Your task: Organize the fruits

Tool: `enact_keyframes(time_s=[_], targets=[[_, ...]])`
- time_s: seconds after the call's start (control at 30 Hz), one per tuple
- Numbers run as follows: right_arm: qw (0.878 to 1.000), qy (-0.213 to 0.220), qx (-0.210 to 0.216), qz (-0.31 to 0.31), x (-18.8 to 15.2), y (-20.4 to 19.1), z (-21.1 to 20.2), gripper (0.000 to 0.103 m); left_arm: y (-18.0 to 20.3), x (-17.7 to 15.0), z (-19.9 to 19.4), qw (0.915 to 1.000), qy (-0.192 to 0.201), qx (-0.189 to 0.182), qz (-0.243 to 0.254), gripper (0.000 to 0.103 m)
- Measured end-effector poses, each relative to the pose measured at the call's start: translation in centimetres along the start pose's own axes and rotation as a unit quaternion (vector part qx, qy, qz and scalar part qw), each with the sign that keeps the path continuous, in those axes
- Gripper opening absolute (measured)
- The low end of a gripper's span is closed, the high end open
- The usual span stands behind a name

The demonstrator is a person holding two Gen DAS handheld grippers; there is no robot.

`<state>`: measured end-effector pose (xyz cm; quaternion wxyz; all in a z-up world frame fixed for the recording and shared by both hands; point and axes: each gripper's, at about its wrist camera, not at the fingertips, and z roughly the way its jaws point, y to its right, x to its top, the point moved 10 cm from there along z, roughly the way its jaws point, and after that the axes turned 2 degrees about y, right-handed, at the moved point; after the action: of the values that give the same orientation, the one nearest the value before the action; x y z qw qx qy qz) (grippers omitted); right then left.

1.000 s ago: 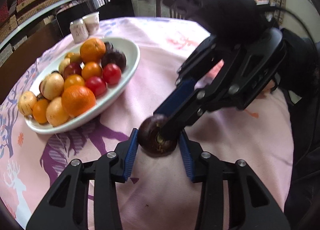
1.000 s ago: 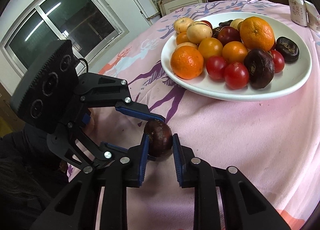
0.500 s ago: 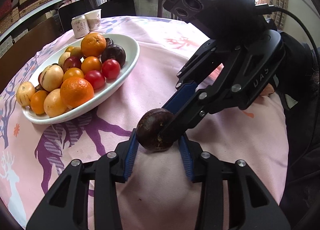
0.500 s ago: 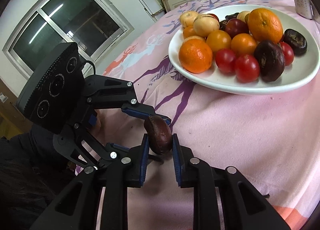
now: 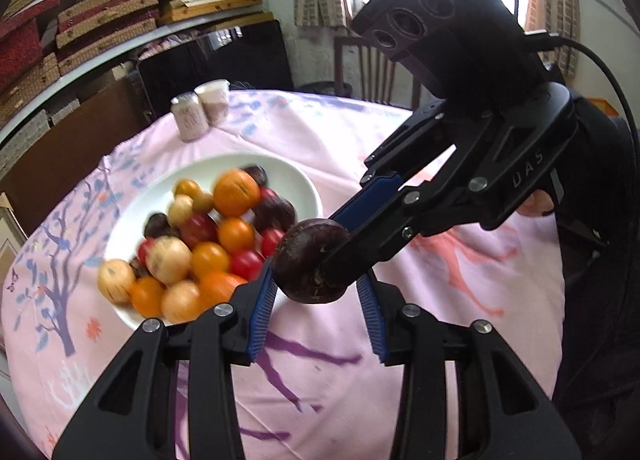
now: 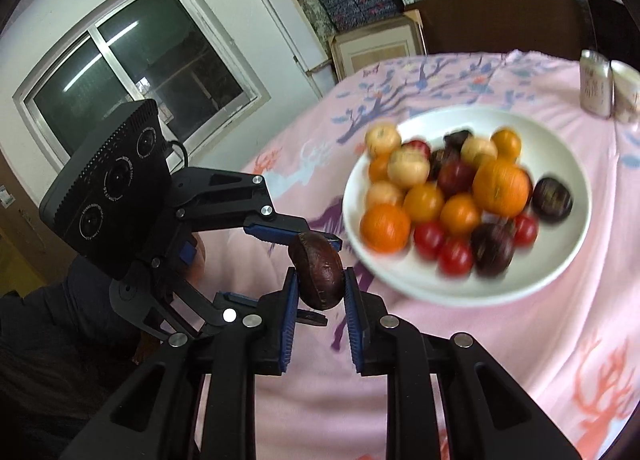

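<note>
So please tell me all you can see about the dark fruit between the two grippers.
The dark fruit is round, somewhat flattened, dark maroon-brown with a dull, rough skin and a small scar. It hangs above the pink tablecloth, near the white plate. The right gripper clamps it; the left gripper also flanks it.

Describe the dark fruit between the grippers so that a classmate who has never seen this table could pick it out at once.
Find the white plate of fruit on the pink tablecloth. Just off its rim, the left gripper and right gripper both clamp one dark brown-purple fruit. Unlike its neighbours, it hangs in the air.
</note>
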<state>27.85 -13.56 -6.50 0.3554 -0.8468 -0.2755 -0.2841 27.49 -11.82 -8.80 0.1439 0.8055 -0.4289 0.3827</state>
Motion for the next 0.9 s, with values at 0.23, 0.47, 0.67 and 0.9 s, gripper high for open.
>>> enact_keyframes(time_s=[0.23,0.47,0.67,0.9], targets=[[0.997,0.021,-0.077,0.008,6.6,4.7,1.0,0.027,-8.3,2.7,2.9,0.9904,0.009,0.078,-0.114,0.072],[0.990,0.050,-0.129,0.017,7.0,6.3,-0.4,0.064,-11.8,0.9,2.1,0.9693,0.001,0.122,-0.213,0.099],[0.985,0.059,-0.159,0.036,3.1,5.4,-2.5,0.096,-9.5,-2.6,0.5,0.9519,-0.045,0.163,-0.255,0.098],[0.972,0.052,-0.209,0.089,-2.7,5.9,-4.0,0.099,-6.3,-5.6,-2.3,0.9325,-0.076,0.218,-0.278,0.098]])
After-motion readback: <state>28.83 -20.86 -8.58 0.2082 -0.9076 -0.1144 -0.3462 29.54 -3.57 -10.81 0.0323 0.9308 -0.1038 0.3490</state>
